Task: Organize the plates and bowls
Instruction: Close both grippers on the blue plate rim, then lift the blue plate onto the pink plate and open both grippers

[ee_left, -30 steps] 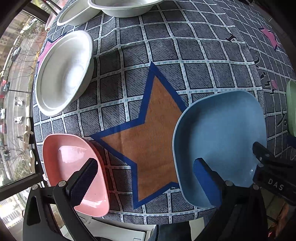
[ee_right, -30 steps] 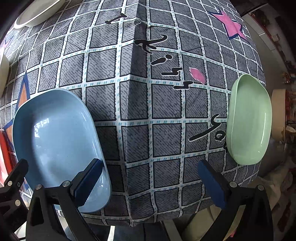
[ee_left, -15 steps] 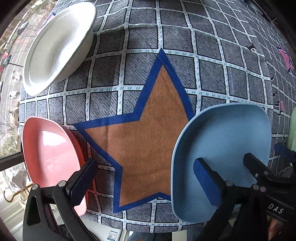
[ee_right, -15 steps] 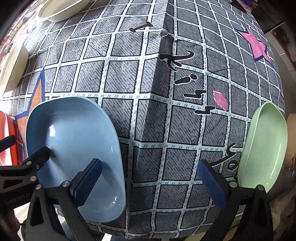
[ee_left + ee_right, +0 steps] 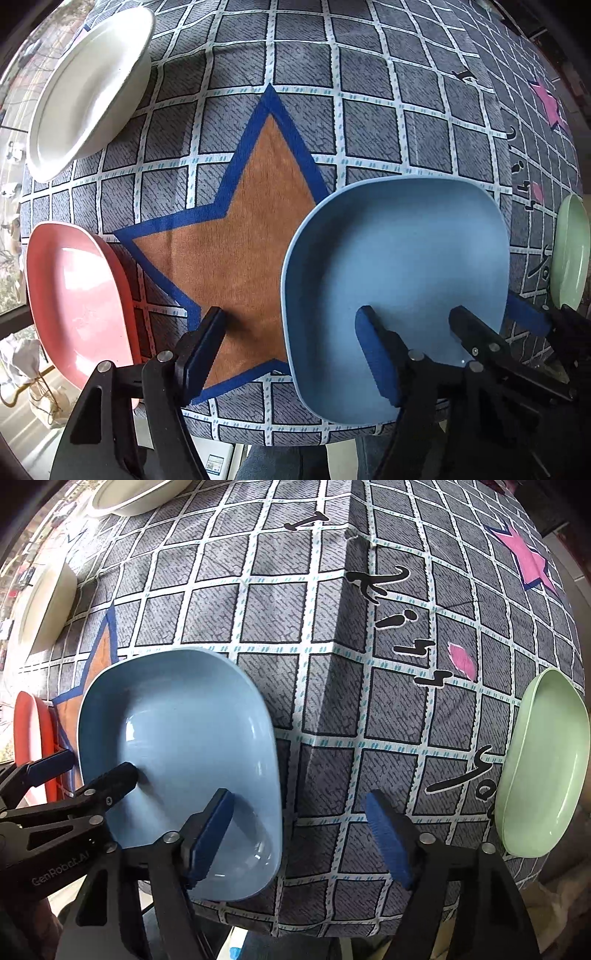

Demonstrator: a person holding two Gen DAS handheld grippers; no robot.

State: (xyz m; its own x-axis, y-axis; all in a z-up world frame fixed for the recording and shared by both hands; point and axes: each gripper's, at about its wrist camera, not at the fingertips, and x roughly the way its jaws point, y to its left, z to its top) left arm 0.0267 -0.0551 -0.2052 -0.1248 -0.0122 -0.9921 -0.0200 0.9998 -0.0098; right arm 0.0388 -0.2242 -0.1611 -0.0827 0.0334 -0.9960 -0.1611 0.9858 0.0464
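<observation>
Blue plate: rounded-square, lying on the checked tablecloth at the near edge, just right of the orange star printed on the cloth.

Your left gripper: jaws apart, holding nothing. Its left pad hangs over the lower star; its right pad sits over the blue plate's near left part. You straddle that plate's left rim.

Your right gripper: jaws apart, holding nothing. Its left pad is over the blue plate's near right corner; its right pad is over bare cloth. You straddle the right rim. Contact with the plate cannot be told for either tool.

Pink plate: near left corner, overhanging the table edge.

Green plate: near right edge, well apart from the blue one.

White bowl: far left.

Second white bowl: far edge, partly out of view.
</observation>
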